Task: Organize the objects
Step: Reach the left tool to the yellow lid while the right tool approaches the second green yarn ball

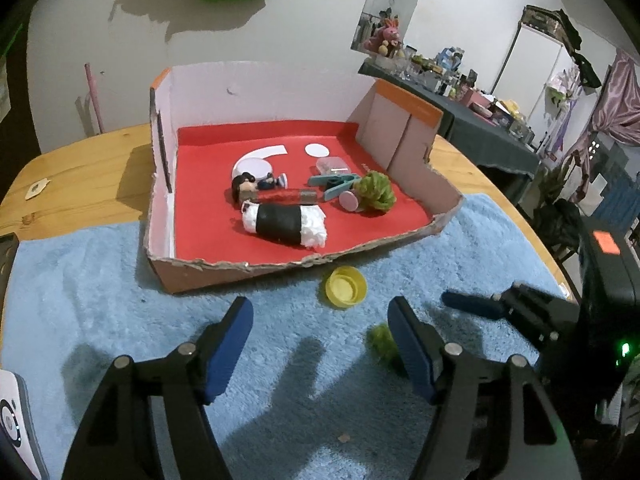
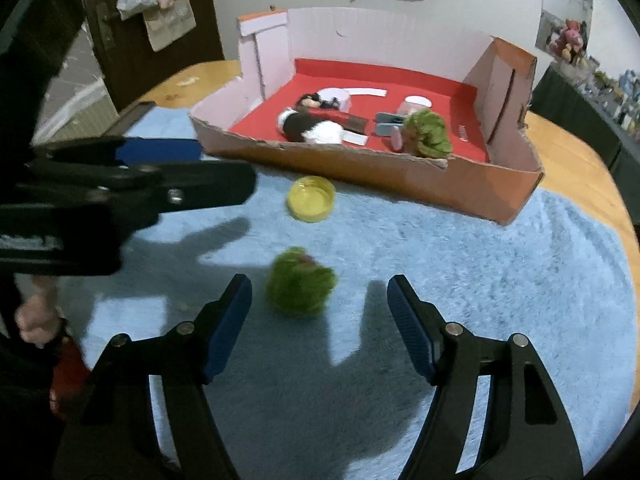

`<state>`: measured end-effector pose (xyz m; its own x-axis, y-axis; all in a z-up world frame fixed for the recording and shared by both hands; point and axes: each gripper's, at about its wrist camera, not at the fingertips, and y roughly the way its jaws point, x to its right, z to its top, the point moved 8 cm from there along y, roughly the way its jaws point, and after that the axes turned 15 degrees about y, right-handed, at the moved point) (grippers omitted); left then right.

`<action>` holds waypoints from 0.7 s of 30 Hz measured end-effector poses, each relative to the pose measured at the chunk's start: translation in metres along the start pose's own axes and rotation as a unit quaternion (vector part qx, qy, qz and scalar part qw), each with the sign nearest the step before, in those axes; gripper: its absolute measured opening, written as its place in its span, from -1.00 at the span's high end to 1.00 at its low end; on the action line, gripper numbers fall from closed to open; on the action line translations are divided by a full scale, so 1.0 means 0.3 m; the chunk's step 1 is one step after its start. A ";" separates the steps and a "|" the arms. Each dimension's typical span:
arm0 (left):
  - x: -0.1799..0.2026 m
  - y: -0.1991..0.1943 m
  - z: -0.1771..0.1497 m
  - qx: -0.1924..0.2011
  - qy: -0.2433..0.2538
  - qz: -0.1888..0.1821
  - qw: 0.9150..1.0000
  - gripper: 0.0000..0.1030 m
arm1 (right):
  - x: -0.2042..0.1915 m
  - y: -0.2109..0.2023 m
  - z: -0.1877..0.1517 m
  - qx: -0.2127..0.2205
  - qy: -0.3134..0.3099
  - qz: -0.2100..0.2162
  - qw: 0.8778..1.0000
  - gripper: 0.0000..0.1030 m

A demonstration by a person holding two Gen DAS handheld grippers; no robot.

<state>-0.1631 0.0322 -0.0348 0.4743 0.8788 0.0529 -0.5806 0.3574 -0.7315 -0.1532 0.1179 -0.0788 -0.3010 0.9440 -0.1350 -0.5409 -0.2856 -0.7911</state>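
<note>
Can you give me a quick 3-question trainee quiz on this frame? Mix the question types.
1. True or false: the yellow cap already lies inside the cardboard box.
2. Multiple choice: what lies on the blue towel just ahead of the right gripper? A) a green pompom B) a clothespin C) a toy figure
3. Fill in: the inside floor of the box is lined in ____.

Key
1. False. The cap sits on the towel, just outside the box's torn front wall.
2. A. The green pompom lies ahead of the open right gripper.
3. Red.
</note>
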 end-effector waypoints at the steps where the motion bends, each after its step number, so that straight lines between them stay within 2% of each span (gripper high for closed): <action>1: -0.001 0.002 -0.002 -0.001 0.000 0.000 1.000 -0.39 | 0.016 -0.001 0.008 0.008 0.000 -0.013 1.000 -0.35; 8: 0.014 0.032 0.000 -0.006 0.009 -0.009 1.000 -0.38 | 0.183 -0.078 0.109 0.069 0.064 -0.070 0.993 -0.35; 11: 0.032 0.050 0.002 -0.010 0.018 -0.013 1.000 -0.38 | 0.214 -0.096 0.126 0.069 0.085 -0.043 0.993 -0.35; 15: 0.043 0.063 -0.004 -0.017 0.034 -0.005 0.999 -0.38 | 0.170 -0.070 0.109 0.034 0.085 0.019 0.996 -0.35; 21: -0.007 0.048 -0.016 -0.017 0.021 0.005 1.000 -0.38 | 0.084 -0.052 0.054 0.011 0.041 0.040 0.998 -0.34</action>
<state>-0.1693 0.0341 -0.0486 0.4970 0.8676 0.0178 -0.5633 0.3381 -0.7539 -0.1650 0.1435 -0.0601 -0.2792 0.9280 -0.2469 -0.5347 -0.3638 -0.7627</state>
